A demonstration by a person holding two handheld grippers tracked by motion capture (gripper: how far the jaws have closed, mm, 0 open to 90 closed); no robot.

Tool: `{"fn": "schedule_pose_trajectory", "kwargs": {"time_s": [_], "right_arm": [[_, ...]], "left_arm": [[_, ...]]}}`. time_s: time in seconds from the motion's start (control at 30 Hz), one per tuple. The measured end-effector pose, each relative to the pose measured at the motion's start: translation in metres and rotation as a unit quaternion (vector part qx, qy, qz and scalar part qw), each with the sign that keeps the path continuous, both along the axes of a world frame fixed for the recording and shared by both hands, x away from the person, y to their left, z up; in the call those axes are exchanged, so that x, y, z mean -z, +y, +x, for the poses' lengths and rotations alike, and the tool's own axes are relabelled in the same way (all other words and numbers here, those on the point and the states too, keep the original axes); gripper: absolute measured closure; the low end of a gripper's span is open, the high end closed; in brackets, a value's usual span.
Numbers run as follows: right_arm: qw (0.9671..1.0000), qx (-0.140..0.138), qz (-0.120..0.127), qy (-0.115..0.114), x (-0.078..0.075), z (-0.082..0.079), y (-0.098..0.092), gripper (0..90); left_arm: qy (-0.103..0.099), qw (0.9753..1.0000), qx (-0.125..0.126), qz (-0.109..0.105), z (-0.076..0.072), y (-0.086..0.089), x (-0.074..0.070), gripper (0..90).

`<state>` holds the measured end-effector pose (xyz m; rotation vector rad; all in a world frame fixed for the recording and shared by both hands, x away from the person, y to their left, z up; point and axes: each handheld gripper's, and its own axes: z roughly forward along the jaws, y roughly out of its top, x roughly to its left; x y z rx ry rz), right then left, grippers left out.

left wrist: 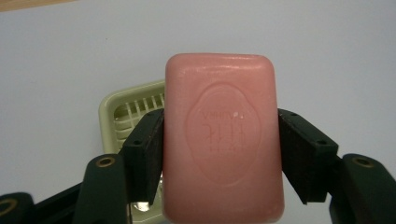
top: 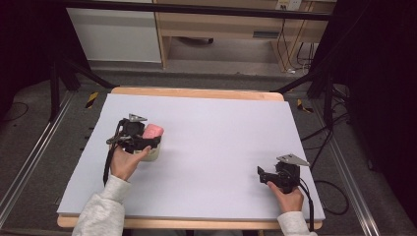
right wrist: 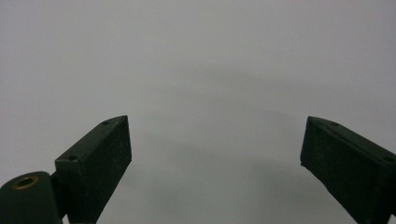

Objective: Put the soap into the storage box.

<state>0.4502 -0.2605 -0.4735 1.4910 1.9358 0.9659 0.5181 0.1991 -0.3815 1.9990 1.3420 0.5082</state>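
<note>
Jaws first: on my left gripper (left wrist: 219, 140) they are closed against the two long sides of a pink soap bar (left wrist: 223, 140), which stands up between them with its stamped oval face toward the camera. In the left gripper view a pale green soap dish (left wrist: 123, 114) with a slotted floor lies on the white table surface (left wrist: 60, 60) behind and below the bar; I can't tell from here whether the bar touches the dish or is held just clear of it. From the high view I see the left gripper (top: 147, 140) at the left-middle of the table (top: 221, 128), the soap (top: 153, 131) pink at its tip and the dish (top: 153, 153) just beneath, beside my left hand (top: 125, 162). My right gripper (right wrist: 215, 154) has its jaws spread wide with nothing but bare table between them. In the high view it sits near the table's front right corner (top: 268, 176), well apart from the soap, with my right hand (top: 289, 199) behind it.
</note>
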Motion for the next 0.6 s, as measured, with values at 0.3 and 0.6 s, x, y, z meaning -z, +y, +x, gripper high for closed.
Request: {"fn": "schedule_pose_trajectory", "kwargs": {"time_s": [0.3, 0.6], "right_arm": [[1.0, 0.0, 0.0, 0.001, 0.0, 0.0, 0.0, 9.1], [1.0, -0.001, 0.001, 0.001, 0.0, 0.0, 0.001, 9.1]], "left_arm": [[0.006, 0.9999, -0.007, 0.008, 0.006, 0.006, 0.004, 37.0], [0.013, 0.9997, -0.015, 0.013, 0.015, 0.007, 0.012, 37.0]]}}
